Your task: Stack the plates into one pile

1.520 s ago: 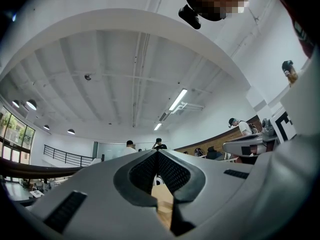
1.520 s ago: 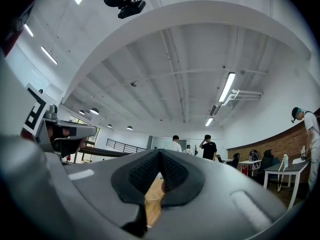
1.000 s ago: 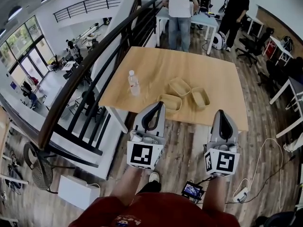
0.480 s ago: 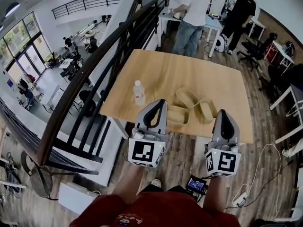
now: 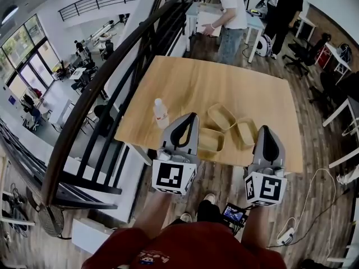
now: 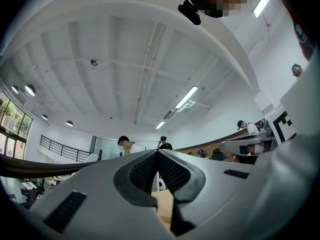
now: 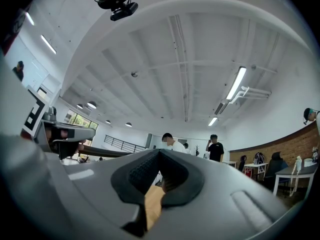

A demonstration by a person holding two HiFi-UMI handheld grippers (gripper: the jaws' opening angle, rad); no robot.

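Three shallow tan plates lie apart near the front edge of the wooden table (image 5: pixel 196 80) in the head view: one at the front (image 5: pixel 210 140), one behind it (image 5: pixel 221 116), one to the right (image 5: pixel 246 133). My left gripper (image 5: pixel 191 117) is shut with nothing in it, its tip over the table's front edge beside the front plate. My right gripper (image 5: pixel 265 129) is shut and empty too, just right of the right plate. Both gripper views tilt upward and show pads (image 6: pixel 157 169) (image 7: pixel 159 170) pressed together, with only a sliver of table below.
A clear water bottle (image 5: pixel 160 113) stands on the table left of the plates. A dark stair railing (image 5: pixel 106 88) runs along the left. People stand at desks behind the table (image 5: pixel 231 10). A cable and power strip (image 5: pixel 286 235) lie on the floor at the right.
Both grippers have moved forward toward the table; the plates now lie nearer to their tips. The jaws stayed shut. A person at the back has shifted right.
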